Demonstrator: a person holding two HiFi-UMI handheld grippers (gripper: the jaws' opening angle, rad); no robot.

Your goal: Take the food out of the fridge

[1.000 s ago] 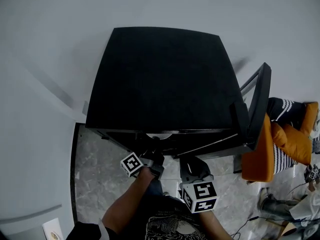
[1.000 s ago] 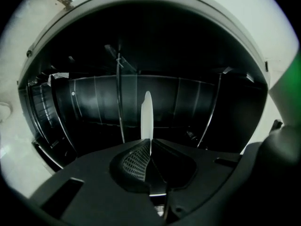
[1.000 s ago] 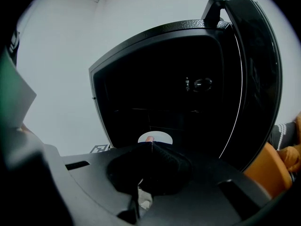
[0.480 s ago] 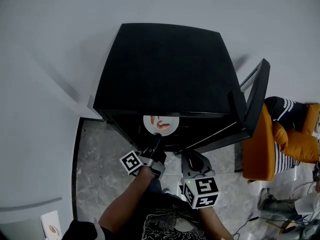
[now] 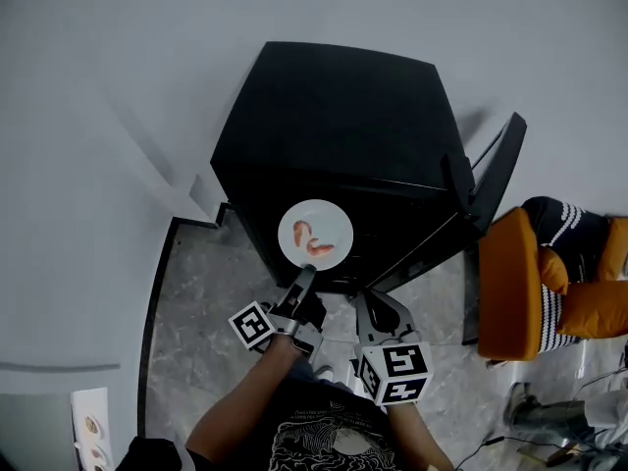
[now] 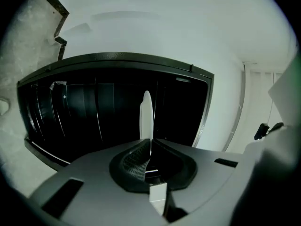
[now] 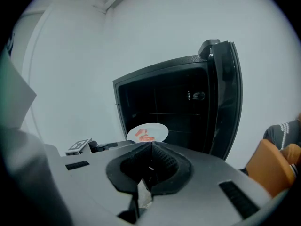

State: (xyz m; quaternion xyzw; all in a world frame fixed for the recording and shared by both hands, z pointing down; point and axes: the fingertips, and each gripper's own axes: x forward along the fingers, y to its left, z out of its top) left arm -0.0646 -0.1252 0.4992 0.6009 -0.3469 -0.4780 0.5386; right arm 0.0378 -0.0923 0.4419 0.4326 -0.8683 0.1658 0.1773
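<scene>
White walls point(image 5: 98, 116) and a grey marble floor point(image 5: 191, 302) surround the open black fridge point(image 5: 339, 126), an orange chair point(image 5: 510, 283) beside its door point(image 5: 496, 180), while just outside its opening the left tool point(image 6: 149, 141) pinches the rim of a white plate point(image 5: 315, 234) of pink food point(image 5: 312, 242), the right tool point(image 7: 151, 146) pressed together, empty.

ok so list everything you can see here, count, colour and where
fridge: 1, black, against the white wall
fridge door: 1, black, swung open on the right
plate: 1, white, in front of the fridge opening
food: about 2 pieces, pinkish red, on the plate
chair: 1, orange, right of the fridge
striped cloth: 1, black and white, on the chair
floor: grey marble, under the fridge
shirt: 1, black with pale print, bottom edge
left gripper: 1, grey, shut on the plate's near rim
right gripper: 1, grey, shut, empty, beside the left one
</scene>
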